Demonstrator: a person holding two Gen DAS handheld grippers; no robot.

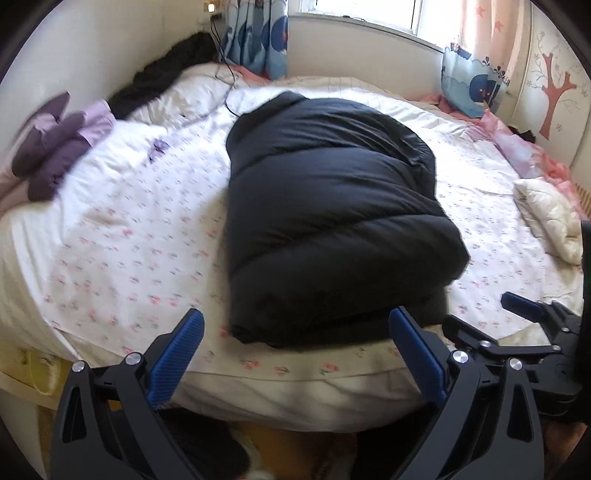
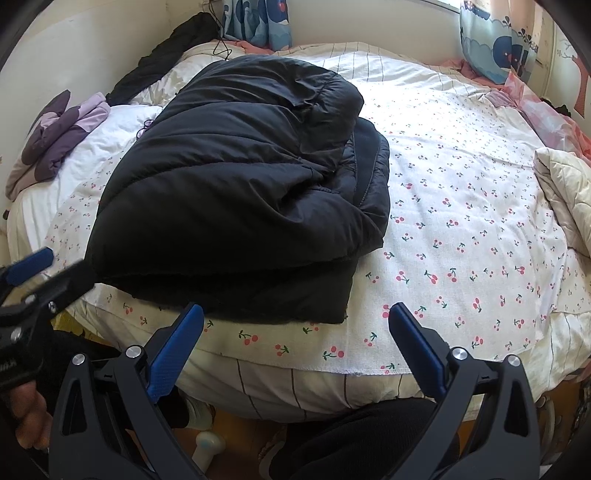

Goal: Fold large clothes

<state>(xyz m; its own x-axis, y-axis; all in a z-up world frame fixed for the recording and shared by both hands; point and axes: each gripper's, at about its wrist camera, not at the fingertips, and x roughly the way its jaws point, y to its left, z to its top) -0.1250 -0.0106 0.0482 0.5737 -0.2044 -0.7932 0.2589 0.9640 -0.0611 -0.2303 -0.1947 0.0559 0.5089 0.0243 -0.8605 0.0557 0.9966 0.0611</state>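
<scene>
Both grippers, left (image 1: pixel 295 354) and right (image 2: pixel 295 350), fingers spread, empty, at bed (image 2: pixel 461 240) near edge; jacket (image 2: pixel 236 192) lies folded, looks done.

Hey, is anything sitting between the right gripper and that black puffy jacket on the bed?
Nothing visible. The right hand-held gripper is open, with only bare cherry-print sheet between it and the black jacket.

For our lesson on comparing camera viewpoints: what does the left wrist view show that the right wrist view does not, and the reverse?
Only the left wrist view shows the window and a tree decoration on the wall. Only the right wrist view shows a hand and the jacket's layered right edge. Both show the folded black jacket, purple clothes, cream bundle and open, empty grippers: left gripper, right gripper.
</scene>
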